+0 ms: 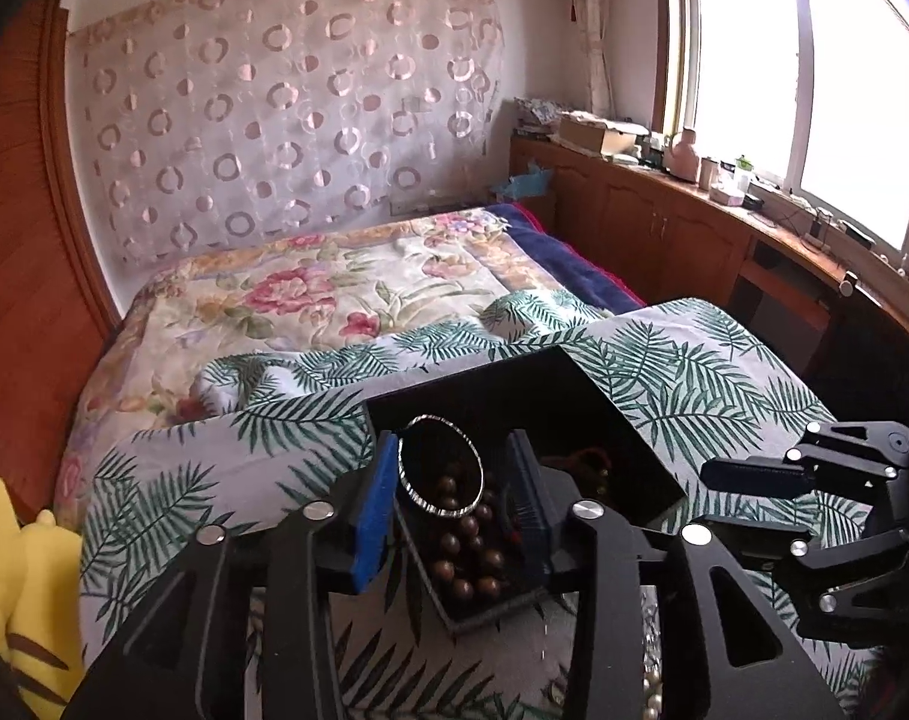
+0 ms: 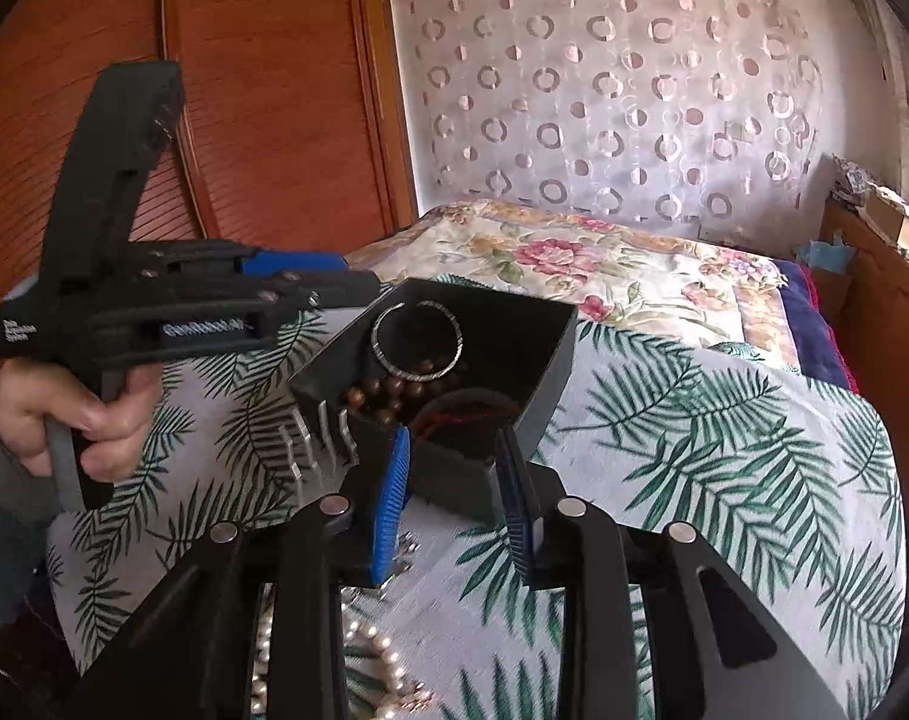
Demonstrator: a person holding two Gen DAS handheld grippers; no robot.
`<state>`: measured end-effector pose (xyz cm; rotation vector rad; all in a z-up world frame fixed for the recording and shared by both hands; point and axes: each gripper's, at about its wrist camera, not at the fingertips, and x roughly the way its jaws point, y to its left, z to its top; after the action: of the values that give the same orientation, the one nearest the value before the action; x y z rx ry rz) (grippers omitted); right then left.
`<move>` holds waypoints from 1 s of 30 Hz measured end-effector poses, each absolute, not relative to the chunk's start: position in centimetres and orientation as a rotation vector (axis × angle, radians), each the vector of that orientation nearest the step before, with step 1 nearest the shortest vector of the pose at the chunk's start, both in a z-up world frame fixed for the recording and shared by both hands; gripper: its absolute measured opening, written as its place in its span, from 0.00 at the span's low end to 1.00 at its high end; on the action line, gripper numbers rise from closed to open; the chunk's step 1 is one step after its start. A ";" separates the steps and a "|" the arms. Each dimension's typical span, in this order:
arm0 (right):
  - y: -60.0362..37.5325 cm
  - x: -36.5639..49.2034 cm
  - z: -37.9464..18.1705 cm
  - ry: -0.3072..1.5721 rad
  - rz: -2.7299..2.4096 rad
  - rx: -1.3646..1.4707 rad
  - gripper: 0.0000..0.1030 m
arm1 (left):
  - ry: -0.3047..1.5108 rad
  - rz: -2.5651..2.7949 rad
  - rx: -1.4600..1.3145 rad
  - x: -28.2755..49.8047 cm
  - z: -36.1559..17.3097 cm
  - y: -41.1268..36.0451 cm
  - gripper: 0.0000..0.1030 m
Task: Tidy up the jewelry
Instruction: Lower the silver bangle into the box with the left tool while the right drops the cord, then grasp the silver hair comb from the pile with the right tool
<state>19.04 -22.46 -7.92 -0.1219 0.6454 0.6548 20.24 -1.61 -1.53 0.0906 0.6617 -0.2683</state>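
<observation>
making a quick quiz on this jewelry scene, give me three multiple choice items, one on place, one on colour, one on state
1. Where is the silver bangle?
A. in the black box
B. on the pillow
C. on the windowsill

2. What colour are the beads in the box?
A. white
B. brown
C. green

3. How do the left gripper fingers stand?
A. clamped on the bangle
B. apart, not pressing it
C. out of view

Key: A, it lies inside the box; B, the beads are dark brown; B, gaps show on both sides of the bangle.
</observation>
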 end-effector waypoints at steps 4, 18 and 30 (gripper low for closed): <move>-21.8 18.1 -8.5 0.660 0.665 -0.141 0.31 | 0.646 -0.252 0.078 17.9 -1.4 -0.6 0.47; -17.4 15.9 -10.0 0.706 0.690 -0.218 0.57 | 0.618 -0.195 0.030 8.9 -2.9 2.8 0.52; -13.7 16.8 -12.5 0.769 0.528 -0.392 0.66 | 0.634 -0.176 -0.010 6.2 -4.3 5.1 0.52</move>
<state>16.83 -13.70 -12.47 -0.3923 0.7692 0.5285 6.22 5.15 -4.35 -0.0102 0.6343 -0.1755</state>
